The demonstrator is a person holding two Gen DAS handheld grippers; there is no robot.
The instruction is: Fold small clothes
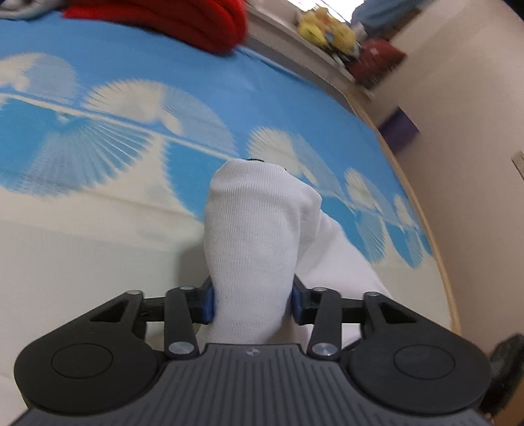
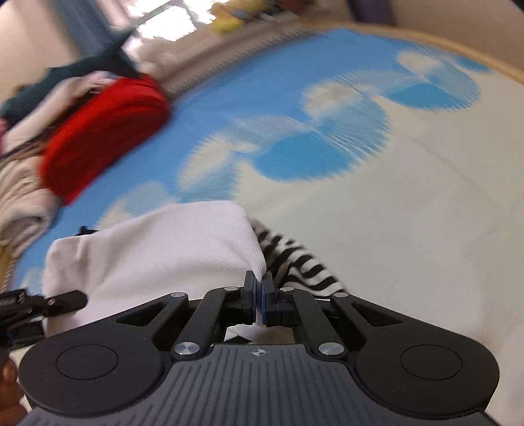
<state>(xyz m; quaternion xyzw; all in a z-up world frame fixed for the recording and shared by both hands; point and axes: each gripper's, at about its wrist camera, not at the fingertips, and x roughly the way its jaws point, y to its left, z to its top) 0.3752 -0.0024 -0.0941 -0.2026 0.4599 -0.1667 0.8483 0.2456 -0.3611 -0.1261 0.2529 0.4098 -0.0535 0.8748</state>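
Observation:
A white knit sock stands up between the blue pads of my left gripper, which press on it from both sides. More white fabric trails off to the right behind it. In the right wrist view the same white sock lies bunched over the bedsheet, with a black-and-white striped part beside it. My right gripper is shut, pinching the sock's edge next to the stripes. A black part of the other gripper shows at the left edge.
The work surface is a bedsheet with a blue and white cloud pattern. A red garment lies on a pile of pale clothes at the far side. The bed's wooden edge curves along the right, and yellow toys sit on a ledge.

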